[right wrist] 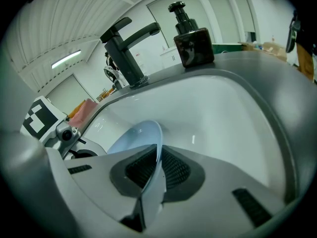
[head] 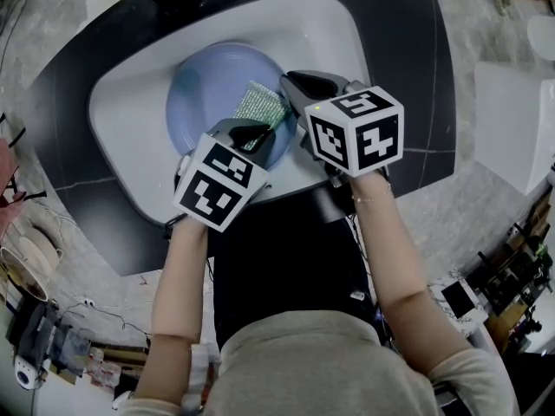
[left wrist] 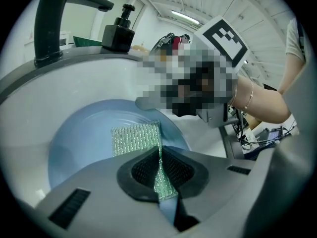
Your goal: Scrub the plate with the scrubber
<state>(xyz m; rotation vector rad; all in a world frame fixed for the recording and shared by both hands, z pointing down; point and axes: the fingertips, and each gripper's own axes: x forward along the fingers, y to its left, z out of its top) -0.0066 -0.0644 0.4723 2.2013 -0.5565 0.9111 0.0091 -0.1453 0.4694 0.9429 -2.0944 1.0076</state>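
Our left claw [left wrist: 159, 177] pinches the green scrubber [left wrist: 134, 139], which lies on the blue plate [left wrist: 79, 143] in the sink [right wrist: 223, 108]. Our right claw [right wrist: 157, 170] clamps the plate's rim. We should rub in firm circles while that rim grip steadies it.
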